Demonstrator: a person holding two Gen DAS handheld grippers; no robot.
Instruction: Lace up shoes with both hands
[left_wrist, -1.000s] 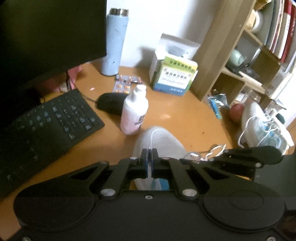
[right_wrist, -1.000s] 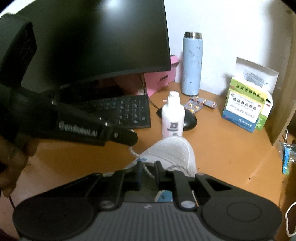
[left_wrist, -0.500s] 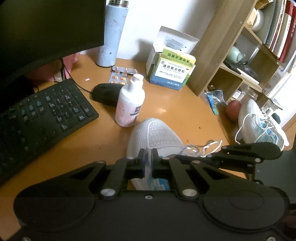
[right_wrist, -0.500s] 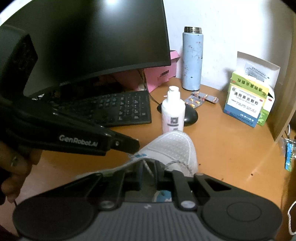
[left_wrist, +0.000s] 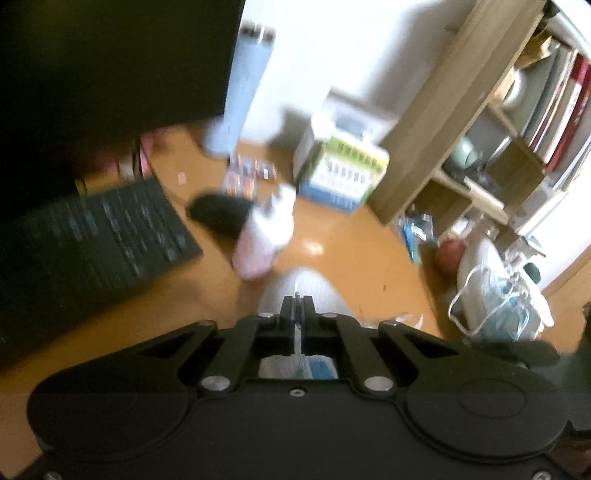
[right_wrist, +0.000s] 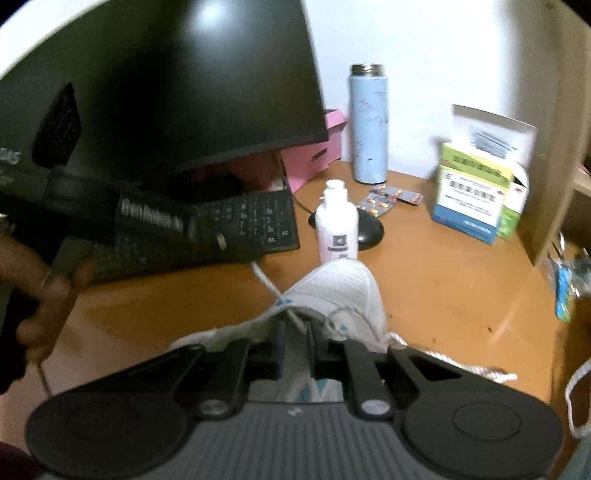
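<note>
The white shoe (right_wrist: 343, 291) lies on the orange desk (right_wrist: 443, 280) near its front edge, toe toward the wall, directly under both grippers. This placement keeps the eyelet rows within reach of either tool.

The lace (right_wrist: 264, 277) runs from the left eyelet area up and leftward to the tip of the left gripper (left_wrist: 297, 301). In the left wrist view its jaws are clenched with a thin white strand pinched between them, so the strand is being drawn taut, probably to pull slack through an eyelet. A hand (right_wrist: 33, 280) grips that tool's handle at the left edge of the right wrist view.

The right gripper (right_wrist: 295, 325) sits low over the shoe's throat. Its jaws stand slightly apart, and a strand of lace passes between them; whether the pads press on it cannot be told. This position likely steadies the shoe or guards the other strand while the left side is tensioned. The loose lace end trails on the desk to the right of the shoe.

Farther back stand a white bottle (right_wrist: 337, 221), a mouse (right_wrist: 369, 230) and a keyboard (right_wrist: 255, 225). A blue flask (right_wrist: 368, 123) and medicine boxes (right_wrist: 476, 192) occupy the rear edge.
</note>
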